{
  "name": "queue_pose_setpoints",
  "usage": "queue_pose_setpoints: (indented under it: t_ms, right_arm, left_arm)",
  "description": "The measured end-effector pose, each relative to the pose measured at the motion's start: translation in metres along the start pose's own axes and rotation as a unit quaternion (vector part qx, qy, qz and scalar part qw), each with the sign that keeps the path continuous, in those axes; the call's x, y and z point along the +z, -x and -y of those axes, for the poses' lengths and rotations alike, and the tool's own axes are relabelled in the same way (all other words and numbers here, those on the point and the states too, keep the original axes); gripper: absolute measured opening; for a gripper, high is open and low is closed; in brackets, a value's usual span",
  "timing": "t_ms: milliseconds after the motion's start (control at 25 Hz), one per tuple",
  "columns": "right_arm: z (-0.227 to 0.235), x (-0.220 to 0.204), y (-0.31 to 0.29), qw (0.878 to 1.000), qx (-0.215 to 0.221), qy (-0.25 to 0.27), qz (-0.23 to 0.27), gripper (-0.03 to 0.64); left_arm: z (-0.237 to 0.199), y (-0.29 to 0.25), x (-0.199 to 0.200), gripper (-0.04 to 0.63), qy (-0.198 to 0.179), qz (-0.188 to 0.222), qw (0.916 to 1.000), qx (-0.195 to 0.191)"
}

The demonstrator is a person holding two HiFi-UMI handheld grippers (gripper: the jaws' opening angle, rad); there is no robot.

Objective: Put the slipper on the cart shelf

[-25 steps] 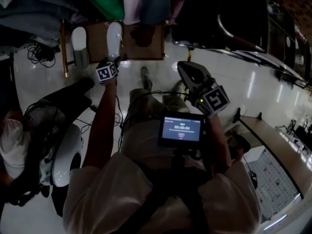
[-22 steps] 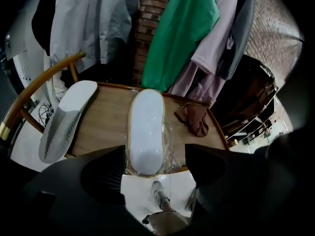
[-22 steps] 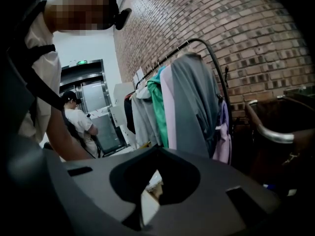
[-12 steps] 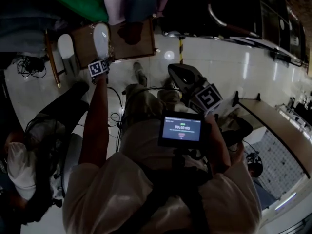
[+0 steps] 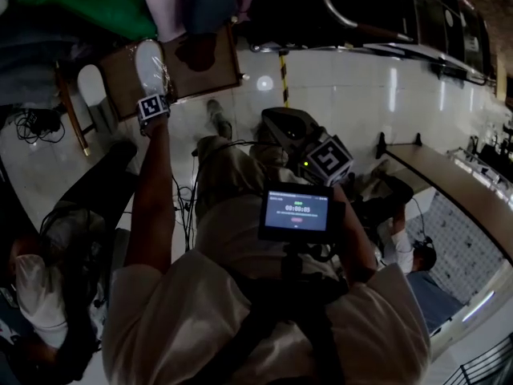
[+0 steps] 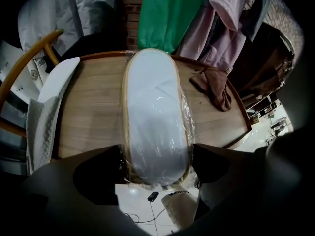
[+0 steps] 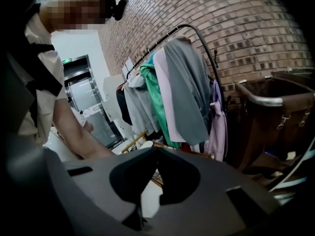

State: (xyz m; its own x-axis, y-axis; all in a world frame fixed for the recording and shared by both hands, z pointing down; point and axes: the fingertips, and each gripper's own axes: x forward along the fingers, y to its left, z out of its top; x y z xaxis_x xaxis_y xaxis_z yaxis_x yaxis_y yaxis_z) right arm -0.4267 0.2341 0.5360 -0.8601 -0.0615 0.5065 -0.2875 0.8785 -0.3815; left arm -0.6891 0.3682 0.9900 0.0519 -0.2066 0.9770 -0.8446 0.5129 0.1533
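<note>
A white slipper (image 6: 155, 117) wrapped in clear plastic lies flat on the wooden cart shelf (image 6: 93, 107), toe pointing away. My left gripper (image 6: 156, 163) stands open, its jaws wide on either side of the slipper's near end, which hangs a little over the shelf's front edge. In the head view the same slipper (image 5: 151, 64) lies just beyond my left gripper (image 5: 154, 95). A second white slipper (image 6: 56, 82) rests at the shelf's left edge. My right gripper (image 5: 280, 127) is shut and empty, held up near my chest, away from the shelf.
A brown cloth (image 6: 214, 85) lies on the shelf's right part. Green and pink garments (image 6: 165, 14) hang behind the shelf. A dark brown bin (image 7: 275, 112) stands to the right of the clothes rack (image 7: 177, 92). Cables trail on the glossy floor (image 5: 361, 87).
The head view has swung, so the shelf and slippers sit further up and left in the picture. My left gripper stays at the slipper's near end. The right gripper has drifted slightly left.
</note>
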Motion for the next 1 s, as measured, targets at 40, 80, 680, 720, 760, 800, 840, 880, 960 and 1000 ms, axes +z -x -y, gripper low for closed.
queue_pose_setpoints:
  t_ms: [40, 80, 680, 720, 760, 800, 840, 880, 960, 1000]
  right_arm:
    - [0.000, -0.002, 0.002, 1.000, -0.002, -0.002, 0.001, 0.008]
    - [0.000, -0.003, 0.003, 1.000, -0.004, -0.003, 0.002, 0.008]
    - [-0.005, -0.007, -0.002, 0.997, 0.035, -0.049, 0.037, 0.008]
    - [-0.004, -0.007, -0.004, 0.997, 0.039, -0.055, 0.039, 0.008]
    - [-0.003, -0.007, -0.006, 0.996, 0.043, -0.062, 0.042, 0.008]
    - [-0.002, -0.007, -0.007, 0.995, 0.046, -0.070, 0.046, 0.008]
    - [-0.002, -0.007, -0.009, 0.995, 0.048, -0.078, 0.048, 0.008]
    - [-0.002, -0.007, -0.012, 0.994, 0.050, -0.085, 0.050, 0.008]
    - [-0.004, -0.008, -0.021, 0.993, 0.056, -0.097, 0.046, 0.008]
    - [-0.005, -0.011, -0.027, 0.992, 0.061, -0.107, 0.039, 0.010]
  left_arm:
    - [0.000, 0.001, 0.004, 0.443, -0.007, 0.002, 1.0000, 0.000]
    - [0.000, 0.003, 0.007, 0.381, -0.013, 0.002, 0.9999, -0.001]
    - [0.005, 0.069, -0.005, 0.370, 0.255, 0.040, 0.9400, -0.224]
    - [0.006, 0.076, -0.005, 0.370, 0.271, 0.045, 0.9317, -0.237]
    - [0.007, 0.083, -0.005, 0.370, 0.284, 0.051, 0.9245, -0.249]
    - [0.008, 0.089, -0.005, 0.368, 0.294, 0.057, 0.9183, -0.259]
    - [0.010, 0.096, -0.006, 0.368, 0.301, 0.063, 0.9128, -0.268]
    - [0.012, 0.102, -0.006, 0.367, 0.308, 0.070, 0.9074, -0.278]
    - [0.017, 0.114, -0.005, 0.364, 0.318, 0.083, 0.8970, -0.296]
    - [0.021, 0.120, -0.004, 0.362, 0.321, 0.088, 0.8923, -0.305]
